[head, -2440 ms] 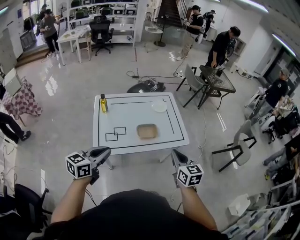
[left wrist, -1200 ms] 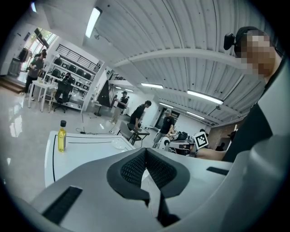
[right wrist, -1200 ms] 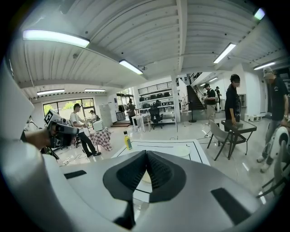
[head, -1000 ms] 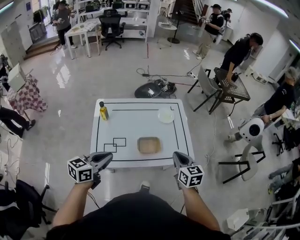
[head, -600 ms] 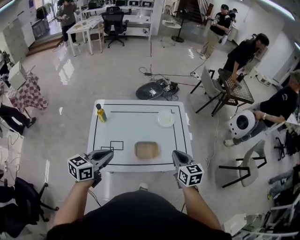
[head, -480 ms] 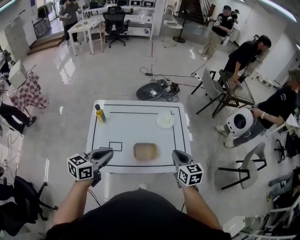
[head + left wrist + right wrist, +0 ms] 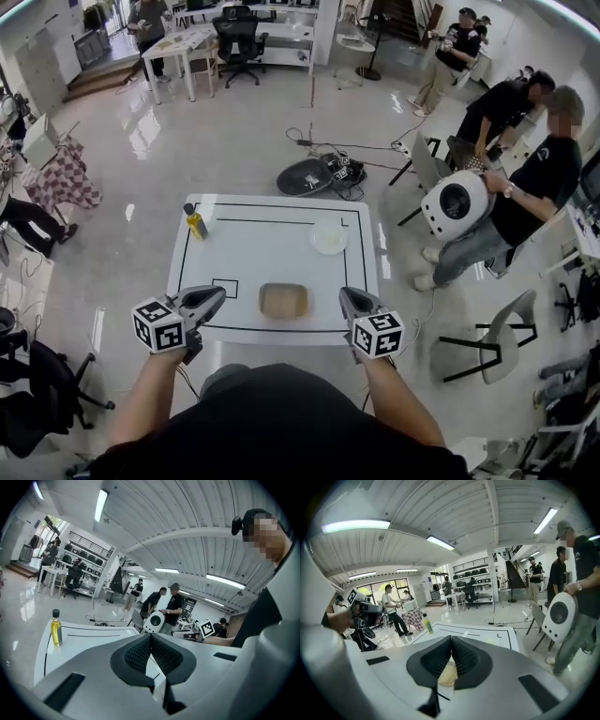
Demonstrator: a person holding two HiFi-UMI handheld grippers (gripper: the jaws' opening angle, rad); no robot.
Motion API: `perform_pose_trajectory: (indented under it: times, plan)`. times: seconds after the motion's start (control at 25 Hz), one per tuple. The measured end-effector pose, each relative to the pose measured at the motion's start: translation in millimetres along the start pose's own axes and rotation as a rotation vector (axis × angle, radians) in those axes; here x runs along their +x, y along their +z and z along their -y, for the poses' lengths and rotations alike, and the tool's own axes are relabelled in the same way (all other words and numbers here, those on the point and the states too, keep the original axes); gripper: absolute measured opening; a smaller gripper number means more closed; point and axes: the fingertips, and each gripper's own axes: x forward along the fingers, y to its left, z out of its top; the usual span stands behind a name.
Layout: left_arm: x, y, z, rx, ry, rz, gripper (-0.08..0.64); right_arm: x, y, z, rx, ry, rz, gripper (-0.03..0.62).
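Note:
A white table (image 7: 272, 255) with black line markings stands just ahead of me. On it are a yellow oil bottle (image 7: 195, 222) at the far left corner, a white plate (image 7: 329, 237) at the far right, and a shallow tan tray (image 7: 283, 299) near the front edge. My left gripper (image 7: 217, 296) hovers over the table's front left edge, shut and empty. My right gripper (image 7: 347, 299) hangs over the front right edge, also shut with nothing held. The bottle (image 7: 56, 629) shows in the left gripper view. Under the right gripper's closed jaws the tan tray (image 7: 448, 674) peeks out.
A person carrying a white round device (image 7: 454, 202) stands close to the table's right side. A dark round object with cables (image 7: 314, 175) lies on the floor beyond the table. A grey chair (image 7: 489, 330) stands at the right, a black office chair (image 7: 37, 394) at the left.
The table has come nearer, and both grippers now reach over its front edge. A person with a white round device has walked up to the table's right side. Both grippers stayed shut.

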Motion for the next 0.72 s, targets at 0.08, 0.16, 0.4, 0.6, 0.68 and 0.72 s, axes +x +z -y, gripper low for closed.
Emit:
perform_pose_trajectory:
  times: [0.08,0.16,0.4,0.6,0.68,0.72]
  plan:
    - [3,-2,0,-0.003,0.004,-0.003,0.021,5,-3,3,0.004,0.01,-0.009,0.017]
    - [5,-5,-4,-0.006,0.01,-0.009,0.021,10,-7,5,0.009,0.02,-0.017,0.017]
    - [9,-3,-28,-0.016,0.023,-0.013,0.021,36,-18,1,0.029,0.065,-0.049,0.028]
    - [26,11,-39,-0.01,-0.004,-0.019,0.021,49,-22,1,0.041,0.071,-0.086,0.042]
    - [34,19,-44,0.001,-0.019,-0.024,0.021,57,-23,3,0.044,0.071,-0.098,0.048]
    - [38,23,-47,0.005,-0.025,-0.028,0.021,61,-24,5,0.048,0.068,-0.105,0.049]
